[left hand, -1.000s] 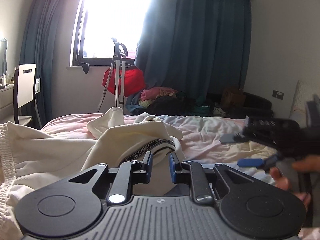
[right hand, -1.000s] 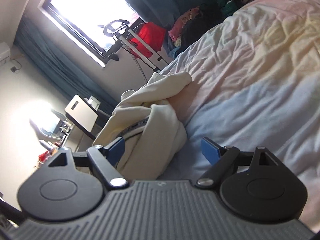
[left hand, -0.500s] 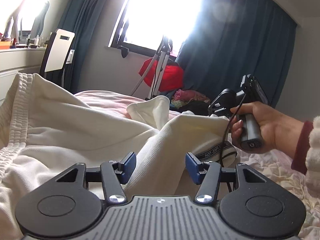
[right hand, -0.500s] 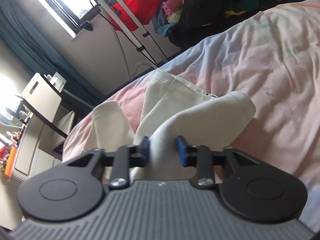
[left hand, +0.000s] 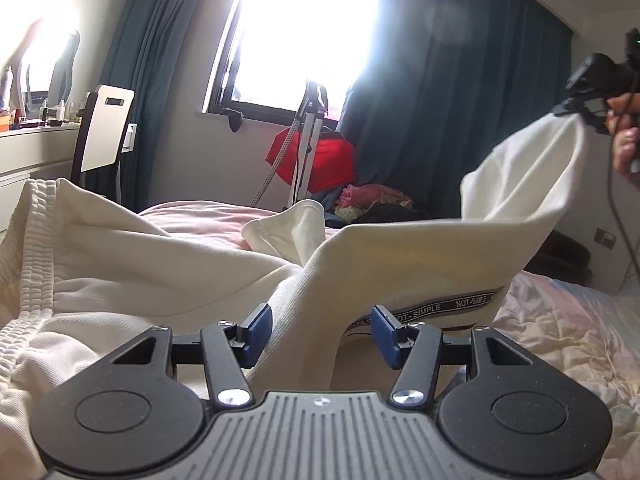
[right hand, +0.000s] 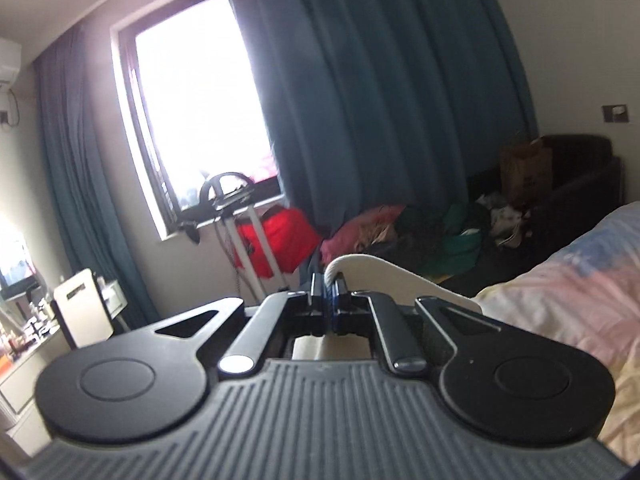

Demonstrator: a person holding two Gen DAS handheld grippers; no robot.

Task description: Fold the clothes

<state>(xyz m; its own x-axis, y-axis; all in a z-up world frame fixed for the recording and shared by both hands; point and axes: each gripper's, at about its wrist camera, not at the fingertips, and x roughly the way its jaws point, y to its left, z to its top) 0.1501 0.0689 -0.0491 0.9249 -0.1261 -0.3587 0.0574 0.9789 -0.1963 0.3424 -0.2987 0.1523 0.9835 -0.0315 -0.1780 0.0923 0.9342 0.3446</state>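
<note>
A cream sweatshirt point(left hand: 168, 264) lies spread across a bed point(left hand: 560, 332) covered in pink-and-pale bedding, its bulk running from the ribbed hem point(left hand: 32, 248) at the left edge of the left wrist view toward the right, where one corner rises steeply off the mattress. The right claw point(right hand: 330, 297), seen at the upper right of that view in a person's hand point(left hand: 624, 140), is closed tight on that raised corner, with a thin fold of cream cloth pinched between its blue pads point(right hand: 334, 308). The lifted part slants up and to the right, and a black inner band reading NOT-SIMPLE point(left hand: 452, 305) shows along its lower edge. The left claw point(left hand: 322, 334) sits low at the near edge of the garment with its fingers wide apart, a ridge of fabric standing between them but not gripped. Behind the bed are a bright window point(left hand: 304, 32), dark blue curtains point(left hand: 460, 92) and a heap of clothes point(right hand: 404, 232) on the floor.
</note>
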